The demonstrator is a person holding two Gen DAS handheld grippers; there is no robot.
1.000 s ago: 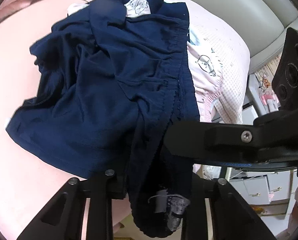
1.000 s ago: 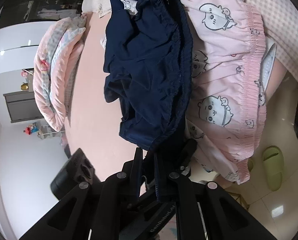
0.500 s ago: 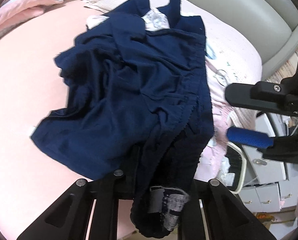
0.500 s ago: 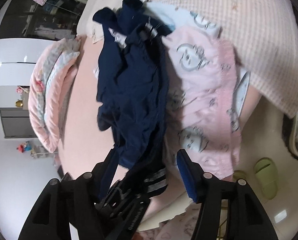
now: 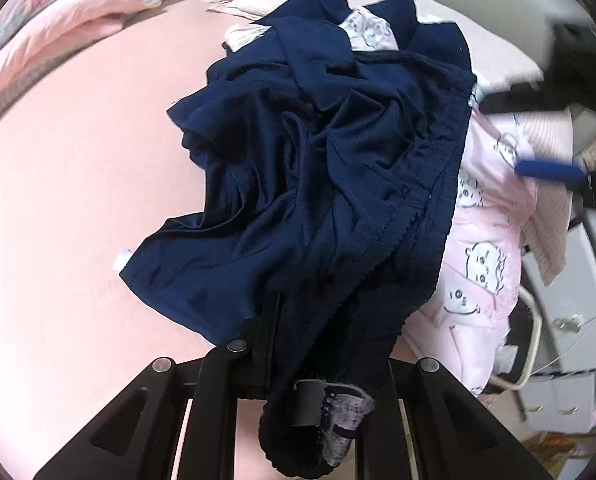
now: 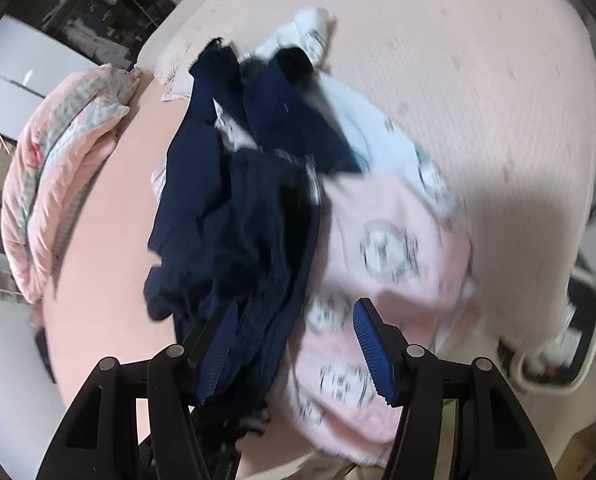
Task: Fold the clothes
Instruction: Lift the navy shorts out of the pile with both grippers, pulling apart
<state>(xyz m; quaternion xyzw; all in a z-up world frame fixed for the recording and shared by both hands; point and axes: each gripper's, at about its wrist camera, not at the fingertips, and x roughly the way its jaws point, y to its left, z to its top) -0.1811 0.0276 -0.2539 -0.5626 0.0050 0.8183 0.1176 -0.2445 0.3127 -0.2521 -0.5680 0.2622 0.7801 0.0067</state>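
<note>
Left gripper (image 5: 322,364): jaws pressed together on the waistband end of the navy shorts (image 5: 318,184), pinching the cloth at the lower centre of the left wrist frame; a sewn label hangs below the pinch. Right gripper (image 6: 293,344): jaws spread wide, blue ribbed pads bare, one pad lying against the navy cloth at lower centre-left of the right wrist frame, the other over pink fabric; nothing is clamped.

Navy shorts: crumpled, not flat, bunched in heavy folds. They run from the left gripper's pinch at the bottom of the left wrist frame up to the top centre, so their long axis lies roughly straight ahead of that gripper, along its fingers. The elastic waistband forms the right-hand edge in that frame. In the right wrist frame the same garment runs from lower centre to upper centre-left, also ahead of the open jaws.

Judgement: the left gripper is the nearer one, being already on the garment; the right is just beside the waistband and would need to close on that edge before the cloth could be stretched flat along its length.

Surroundings: the pink printed garment (image 5: 486,248) lies under and to the right of the shorts, touching them. A white printed garment (image 6: 374,136) lies beyond it. All rest on the pink bed sheet (image 5: 77,200), bare at frame left. A rolled quilt (image 6: 49,168) sits at far left, well apart.
</note>
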